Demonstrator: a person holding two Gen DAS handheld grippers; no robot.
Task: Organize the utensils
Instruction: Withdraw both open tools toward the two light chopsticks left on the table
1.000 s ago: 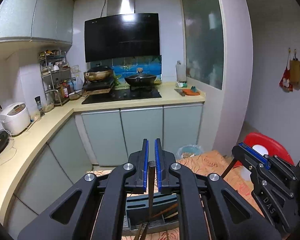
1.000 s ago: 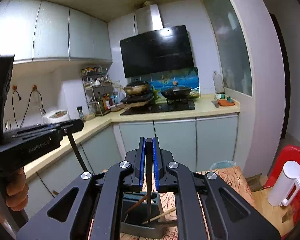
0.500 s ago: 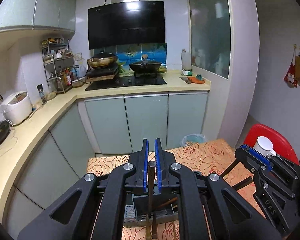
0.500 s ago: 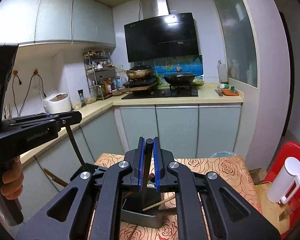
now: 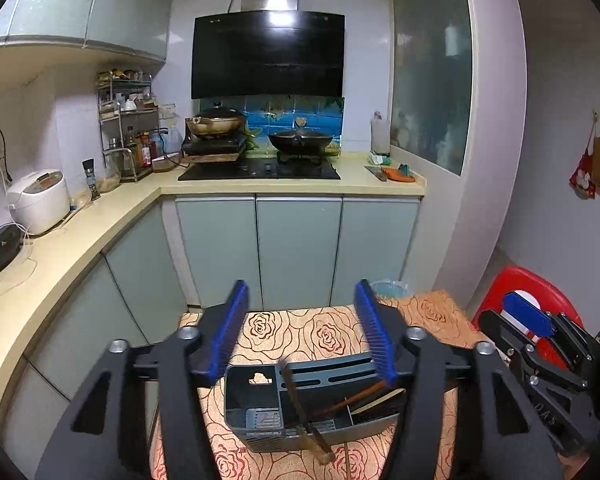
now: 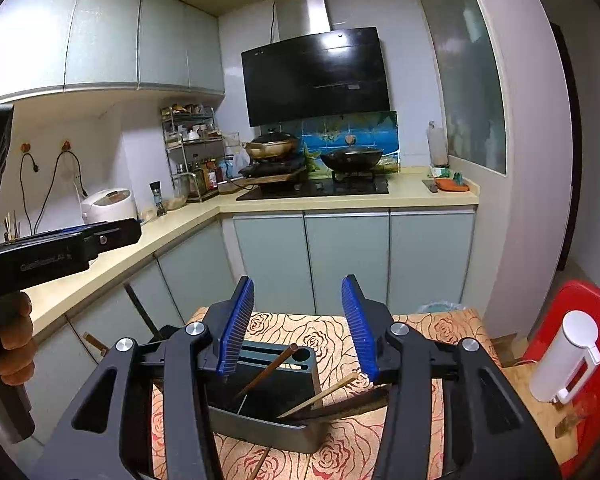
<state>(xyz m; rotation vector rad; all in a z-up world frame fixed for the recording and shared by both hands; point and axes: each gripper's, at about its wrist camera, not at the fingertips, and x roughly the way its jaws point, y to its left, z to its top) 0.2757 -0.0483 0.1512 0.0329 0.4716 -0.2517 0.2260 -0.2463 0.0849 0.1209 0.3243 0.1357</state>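
Jaws of the left gripper (image 5: 302, 330) opening, blue pads well apart, with nothing pressed between them; a dark chopstick (image 5: 296, 396), blurred, leaning loose in the gap below and tipped over the front edge of the grey utensil holder (image 5: 256, 404). Jaws of the right gripper (image 6: 300, 330) likewise opening, nothing clamped, a brown chopstick (image 6: 268, 372) slanting free beneath them into the holder's compartment. Further out, more sticks lying angled across the holder's right side, at least one reaching past its rim, and one (image 6: 260, 462) flat on the rose-patterned tablecloth (image 5: 300, 332) in front. Beyond that, kitchen counter, stove and pans, untouched by the task. Judged well under way: several utensils in the holder, both grippers letting go. Left to do, by the look of it: gathering the stray stick from the cloth and straightening those hanging over the edge.
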